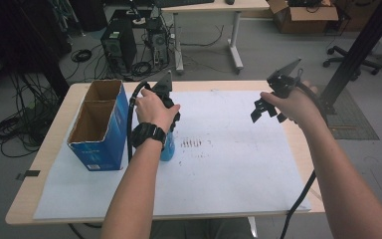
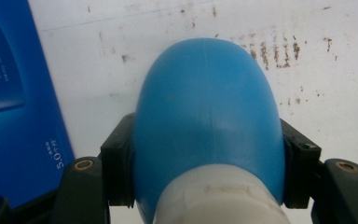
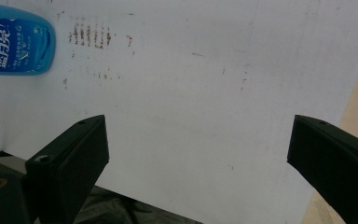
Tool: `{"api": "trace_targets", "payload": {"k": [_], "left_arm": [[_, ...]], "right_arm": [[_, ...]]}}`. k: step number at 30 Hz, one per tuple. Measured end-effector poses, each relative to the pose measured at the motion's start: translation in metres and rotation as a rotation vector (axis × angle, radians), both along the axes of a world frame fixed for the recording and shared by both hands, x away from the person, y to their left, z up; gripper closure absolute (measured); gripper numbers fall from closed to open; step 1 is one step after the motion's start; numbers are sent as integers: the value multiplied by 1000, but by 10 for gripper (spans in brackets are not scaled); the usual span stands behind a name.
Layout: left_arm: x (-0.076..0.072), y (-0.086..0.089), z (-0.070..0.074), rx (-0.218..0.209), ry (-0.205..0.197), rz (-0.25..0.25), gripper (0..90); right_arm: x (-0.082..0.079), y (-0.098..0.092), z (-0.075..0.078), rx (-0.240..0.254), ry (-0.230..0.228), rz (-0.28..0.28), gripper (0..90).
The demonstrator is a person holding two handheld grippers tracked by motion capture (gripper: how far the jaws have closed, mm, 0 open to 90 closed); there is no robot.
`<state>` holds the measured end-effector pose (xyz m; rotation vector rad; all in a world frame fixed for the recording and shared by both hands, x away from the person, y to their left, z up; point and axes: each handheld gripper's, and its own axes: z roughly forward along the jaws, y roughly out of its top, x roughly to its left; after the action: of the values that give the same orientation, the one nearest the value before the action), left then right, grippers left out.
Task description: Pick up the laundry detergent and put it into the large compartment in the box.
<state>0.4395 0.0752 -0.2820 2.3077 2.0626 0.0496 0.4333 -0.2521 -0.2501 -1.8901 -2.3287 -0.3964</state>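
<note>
The left gripper [image 2: 205,154] is clenched on the blue bottle [image 2: 207,121]: both jaws press its sides just ahead of the white cap, and the rounded body extends forward past the jaw tips over the white sheet [image 2: 335,102]. Beside the jaws stands the blue carton [image 1: 102,124], open-topped, probably the destination. Lift clear of its rim, keep the bottle aligned with a compartment, and maintain grip until it is inside. Farther off, the right gripper [image 1: 268,107] hangs released, jaws wide apart and holding nothing.
</note>
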Motion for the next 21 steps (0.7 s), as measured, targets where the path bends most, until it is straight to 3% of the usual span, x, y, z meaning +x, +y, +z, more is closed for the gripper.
{"api": "trace_targets", "payload": {"k": [11,21], "left_arm": [[-1,3,35,4,-9,-26,373],[-1,11,88,13,-49,-46,374]], "right_arm": [[2,1,2,-1,-1,-1,55],[5,3,5,4,-2,5,55]]}}
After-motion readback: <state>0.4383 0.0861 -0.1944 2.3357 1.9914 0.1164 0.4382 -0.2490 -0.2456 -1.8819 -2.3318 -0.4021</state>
